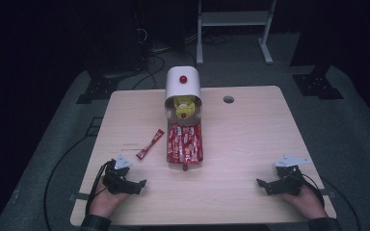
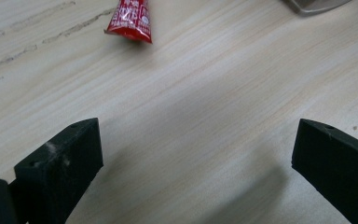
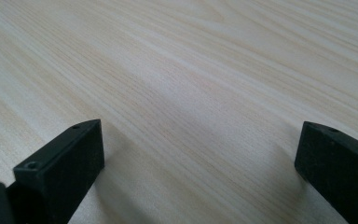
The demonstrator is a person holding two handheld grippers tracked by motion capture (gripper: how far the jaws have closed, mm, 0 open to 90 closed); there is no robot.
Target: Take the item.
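High view: on the table [image 1: 250, 144], a loose red sachet [image 1: 150, 144] is seen just left of the tray [image 1: 200, 144], long axis slanted, ahead of the nearer left gripper [image 1: 130, 185]; the right gripper [image 1: 270, 185] is held well apart. Both jaws are spread, empty.

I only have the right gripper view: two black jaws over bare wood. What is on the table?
Observer: A clear tray of red sachets sits mid-table, in the high view.
Operator: Anything outside it?
Observer: One loose sachet lies on the table to the tray's left, apart from it.
Operator: Which gripper is nearer to it?
Observer: The left gripper; its own view shows the sachet's end ahead of its open jaws.
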